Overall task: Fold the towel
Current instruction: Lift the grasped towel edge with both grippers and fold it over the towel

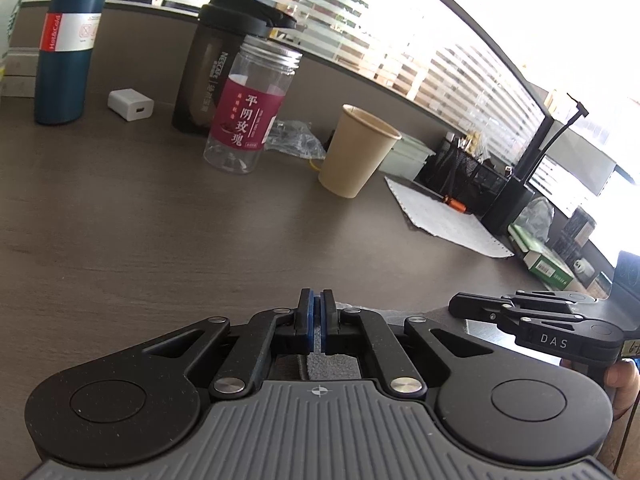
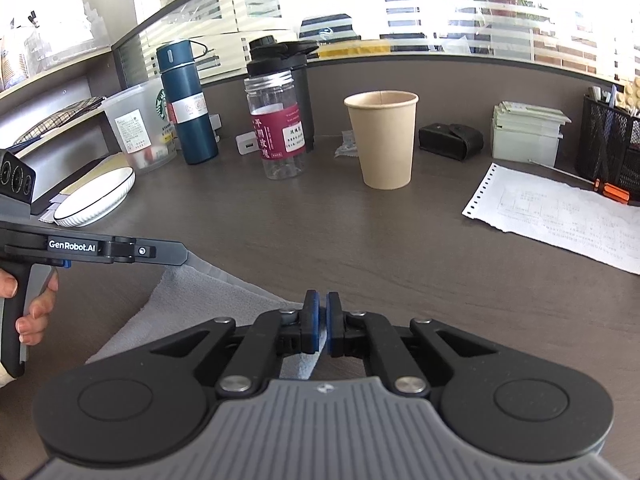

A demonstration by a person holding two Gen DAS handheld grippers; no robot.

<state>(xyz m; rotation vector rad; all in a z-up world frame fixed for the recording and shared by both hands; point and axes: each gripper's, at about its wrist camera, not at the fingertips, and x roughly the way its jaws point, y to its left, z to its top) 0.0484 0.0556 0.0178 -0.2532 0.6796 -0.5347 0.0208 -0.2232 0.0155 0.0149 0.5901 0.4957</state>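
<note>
A grey towel (image 2: 192, 304) lies on the dark wooden desk (image 2: 360, 248), held up along its far edge. My left gripper (image 1: 316, 312) is shut on a grey towel corner; a strip of towel (image 1: 328, 366) shows under its jaws. It also shows in the right wrist view (image 2: 176, 252), pinching the towel's left corner. My right gripper (image 2: 322, 312) is shut on the towel's right corner. In the left wrist view it (image 1: 456, 304) sits at the right, level with the left one. Most of the towel is hidden under the grippers.
Along the back of the desk stand a blue flask (image 2: 186, 104), a clear jar with a red label (image 2: 280, 128), a black shaker bottle (image 1: 224, 60), a paper cup (image 2: 386, 140) and a mesh pen holder (image 2: 608, 140). A paper sheet (image 2: 560, 212) lies right, a white plate (image 2: 96, 200) left.
</note>
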